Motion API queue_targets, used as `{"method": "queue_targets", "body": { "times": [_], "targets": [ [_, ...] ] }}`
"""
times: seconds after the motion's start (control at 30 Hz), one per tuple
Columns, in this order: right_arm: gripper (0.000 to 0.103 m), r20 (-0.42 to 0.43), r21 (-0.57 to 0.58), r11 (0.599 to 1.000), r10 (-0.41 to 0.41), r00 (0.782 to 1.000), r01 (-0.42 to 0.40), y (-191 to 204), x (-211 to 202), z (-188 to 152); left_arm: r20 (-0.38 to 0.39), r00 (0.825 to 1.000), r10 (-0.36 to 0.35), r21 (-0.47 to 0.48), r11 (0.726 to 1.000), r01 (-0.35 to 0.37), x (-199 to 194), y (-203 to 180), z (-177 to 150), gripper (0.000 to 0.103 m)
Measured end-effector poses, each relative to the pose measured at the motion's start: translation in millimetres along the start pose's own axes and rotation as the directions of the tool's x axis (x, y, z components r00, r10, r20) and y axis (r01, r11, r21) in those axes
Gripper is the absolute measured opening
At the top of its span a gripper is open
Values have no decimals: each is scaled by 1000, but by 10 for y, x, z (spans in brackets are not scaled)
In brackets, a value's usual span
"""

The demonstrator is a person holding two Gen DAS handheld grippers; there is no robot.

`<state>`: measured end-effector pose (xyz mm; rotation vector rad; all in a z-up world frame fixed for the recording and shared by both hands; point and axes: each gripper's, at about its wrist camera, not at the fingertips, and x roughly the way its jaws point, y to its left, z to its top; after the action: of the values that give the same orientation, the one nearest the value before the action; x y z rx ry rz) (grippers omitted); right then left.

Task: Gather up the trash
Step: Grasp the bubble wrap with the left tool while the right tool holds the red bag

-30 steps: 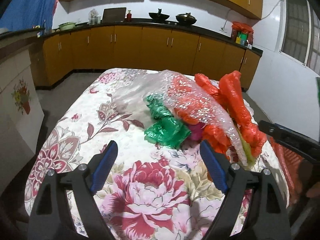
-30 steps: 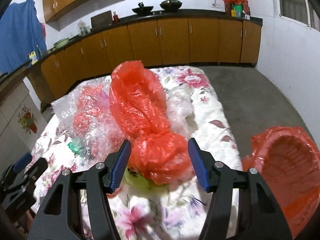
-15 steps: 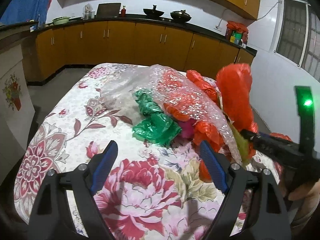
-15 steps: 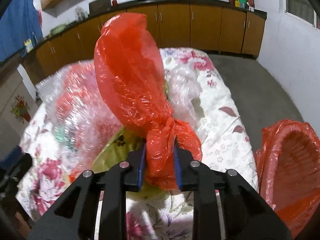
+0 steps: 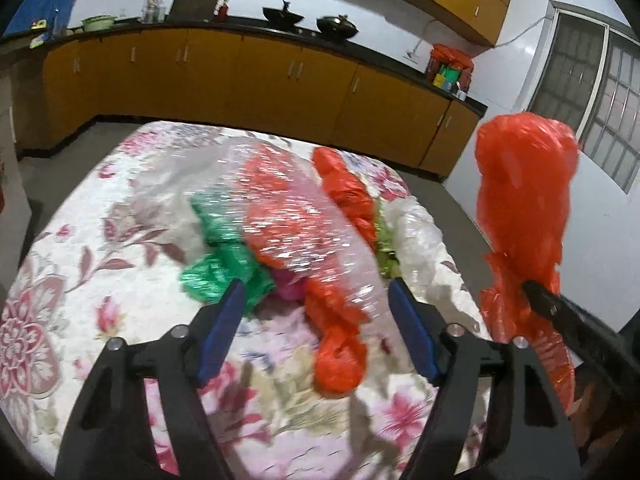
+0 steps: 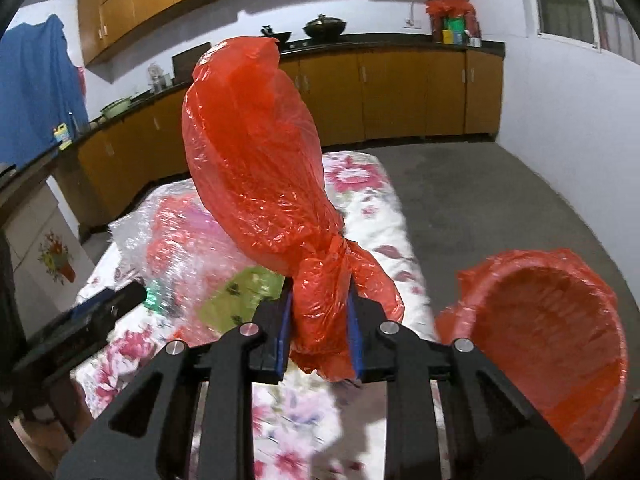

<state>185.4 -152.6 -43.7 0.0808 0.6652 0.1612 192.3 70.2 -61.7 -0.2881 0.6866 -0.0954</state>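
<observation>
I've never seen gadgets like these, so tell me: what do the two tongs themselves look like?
Both match. The left tongs and the right tongs have matte black, angular frames with triangular cut-outs, round silver bolts at the joints, and flat blue pads lining the inner faces of their fingers. No cables, markings or sleeves show.

The red bag (image 6: 256,160) is hiding part of the bubble wrap (image 6: 180,248) behind it; the red-lined bin (image 6: 552,344) is running off the frame's lower right edge.

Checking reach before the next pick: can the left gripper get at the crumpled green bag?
Probably yes: the left gripper is open, and the green bag lies uncovered just past its left fingertip.
</observation>
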Motion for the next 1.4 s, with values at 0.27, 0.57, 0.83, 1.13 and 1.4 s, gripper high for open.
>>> {"method": "queue_targets", "body": {
  "times": [0.27,0.57,0.83,1.13,1.4],
  "targets": [
    [24,-26,23,999,-27,999,27,-211,-23,-105,-62,994,89,68,994,-85,422,-273,56,56],
    [24,-38,45,999,-26,999,28,-295,-69,-170,-45,998,50,110,993,-45,307,-269,54,9],
    [24,-23,47,999,-13,1000,14,-285,-166,-171,21,999,37,130,991,-40,-168,-87,126,8],
    [24,-5,49,999,1,1000,-1,-282,-295,-178,109,994,14,149,988,-30,-613,-85,295,6],
    [24,33,53,999,-7,999,5,-311,-485,-138,167,985,-38,177,984,8,-933,-238,486,6]
  ]
}}
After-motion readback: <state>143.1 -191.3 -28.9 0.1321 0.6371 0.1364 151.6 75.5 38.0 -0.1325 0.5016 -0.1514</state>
